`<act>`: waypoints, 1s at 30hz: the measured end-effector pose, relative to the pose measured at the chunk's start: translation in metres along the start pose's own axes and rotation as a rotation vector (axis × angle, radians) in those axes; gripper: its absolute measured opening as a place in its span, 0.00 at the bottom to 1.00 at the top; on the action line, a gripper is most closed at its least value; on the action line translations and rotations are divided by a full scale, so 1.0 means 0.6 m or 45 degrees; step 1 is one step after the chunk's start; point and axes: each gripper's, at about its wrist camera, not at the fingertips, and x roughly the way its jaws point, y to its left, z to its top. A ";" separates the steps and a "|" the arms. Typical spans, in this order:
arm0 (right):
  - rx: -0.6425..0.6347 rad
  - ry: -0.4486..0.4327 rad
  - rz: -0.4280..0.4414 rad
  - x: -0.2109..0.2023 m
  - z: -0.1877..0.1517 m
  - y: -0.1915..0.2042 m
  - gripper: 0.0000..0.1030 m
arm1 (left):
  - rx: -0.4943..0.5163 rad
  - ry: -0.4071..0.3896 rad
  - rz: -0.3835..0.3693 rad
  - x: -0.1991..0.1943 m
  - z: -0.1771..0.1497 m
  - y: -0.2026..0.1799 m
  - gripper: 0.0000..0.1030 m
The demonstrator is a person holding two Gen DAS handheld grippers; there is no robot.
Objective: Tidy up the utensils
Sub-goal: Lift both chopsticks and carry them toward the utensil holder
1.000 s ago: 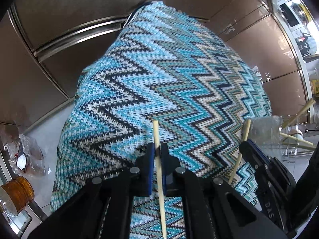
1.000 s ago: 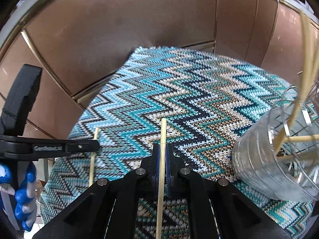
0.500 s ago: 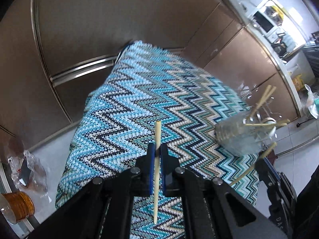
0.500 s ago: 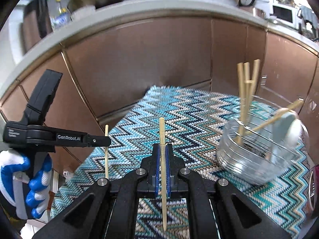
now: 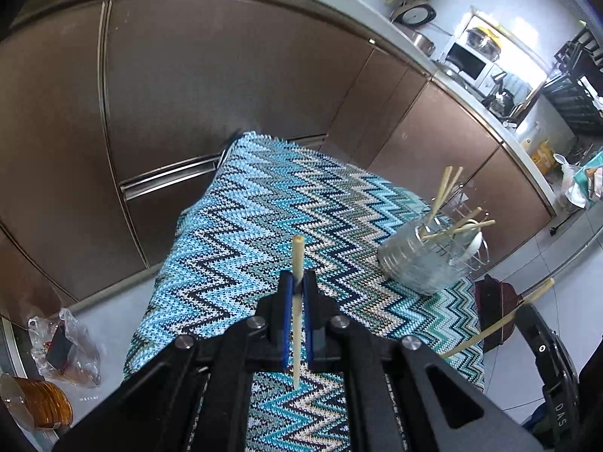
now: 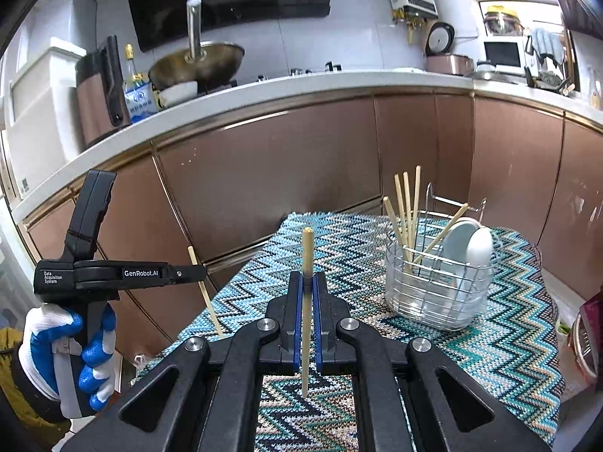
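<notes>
My left gripper [image 5: 297, 282] is shut on a pale wooden chopstick [image 5: 297, 263] that pokes up past its blue pads, high above the zigzag cloth [image 5: 245, 233]. In the right wrist view the left gripper [image 6: 199, 273] shows side-on with its chopstick [image 6: 205, 293], held by a gloved hand [image 6: 68, 342]. The right gripper [image 6: 307, 282] is also shut on a chopstick [image 6: 307, 256]. A wire utensil holder [image 6: 437, 286] with several chopsticks and a pale spoon [image 6: 476, 252] stands on the cloth to the right; it appears too in the left wrist view as holder [image 5: 426, 260]. The right gripper's chopstick [image 5: 501, 327] enters the left wrist view at the lower right.
Brown cabinet fronts [image 6: 286, 173] rise behind the cloth-covered table, under a white counter [image 6: 301, 83] with a wok, bottles and appliances. A plastic bag [image 5: 64, 346] and an amber container [image 5: 41, 405] lie on the floor at left. A metal bowl [image 6: 586, 339] sits at the right edge.
Both grippers have risen and tilted up with their chopsticks; the cloth has dropped away, the counter has come into sight, and the utensil holder now sits farther off to the right.
</notes>
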 end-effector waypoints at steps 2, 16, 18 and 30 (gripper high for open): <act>-0.004 -0.018 -0.001 -0.016 -0.001 0.006 0.05 | 0.002 -0.015 -0.002 -0.012 -0.006 -0.001 0.05; -0.028 -0.131 -0.029 -0.110 -0.006 0.029 0.05 | 0.026 -0.165 -0.009 -0.105 -0.031 -0.005 0.05; -0.032 -0.145 -0.031 -0.120 -0.005 0.029 0.05 | 0.033 -0.182 -0.019 -0.118 -0.031 -0.007 0.05; -0.036 -0.210 -0.031 -0.164 0.002 0.030 0.05 | 0.068 -0.252 -0.082 -0.169 -0.038 -0.031 0.05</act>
